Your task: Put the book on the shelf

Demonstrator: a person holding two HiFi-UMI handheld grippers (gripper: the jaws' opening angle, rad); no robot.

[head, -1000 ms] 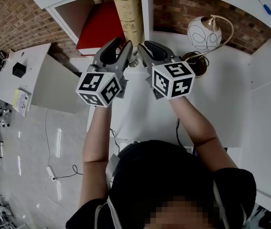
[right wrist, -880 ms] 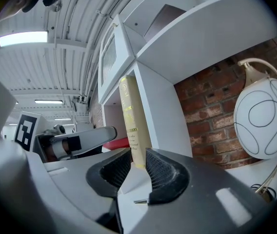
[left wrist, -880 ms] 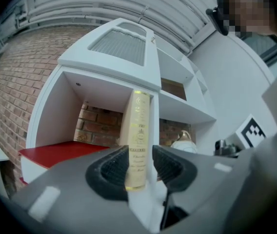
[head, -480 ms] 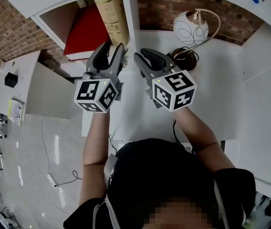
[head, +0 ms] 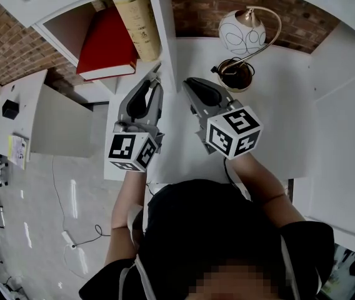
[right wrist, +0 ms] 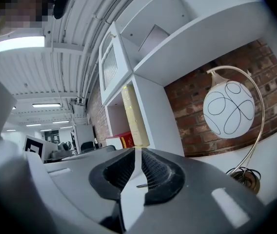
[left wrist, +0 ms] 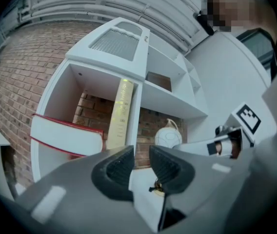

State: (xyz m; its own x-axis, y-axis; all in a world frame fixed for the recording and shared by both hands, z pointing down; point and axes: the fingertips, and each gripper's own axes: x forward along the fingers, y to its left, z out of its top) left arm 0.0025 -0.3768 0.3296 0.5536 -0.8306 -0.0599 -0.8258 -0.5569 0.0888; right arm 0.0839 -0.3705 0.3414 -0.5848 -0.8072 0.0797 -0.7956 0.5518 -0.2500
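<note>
Head view: shelved book may topple

Your cream book [head: 139,24] stands on end in the shelf [head: 166,42], against the compartment's right wall, beside the slanted red book [head: 109,45]. Left hand-held gripper [head: 156,74] and right hand-held gripper [head: 190,84] have just been closing, empty, a slit left. A careless swing could tip the book or clip the lamp [head: 243,33].

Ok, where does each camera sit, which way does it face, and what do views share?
Head view: on the head, steeply down at the desk, left hand-held gripper, right hand-held gripper, both forearms.
Left gripper view: level along its own jaws, just been closing, empty, toward the red book.
Right gripper view: along its jaws, just been closing, empty, toward the lamp.
Shared: the cream book, in all three.
</note>
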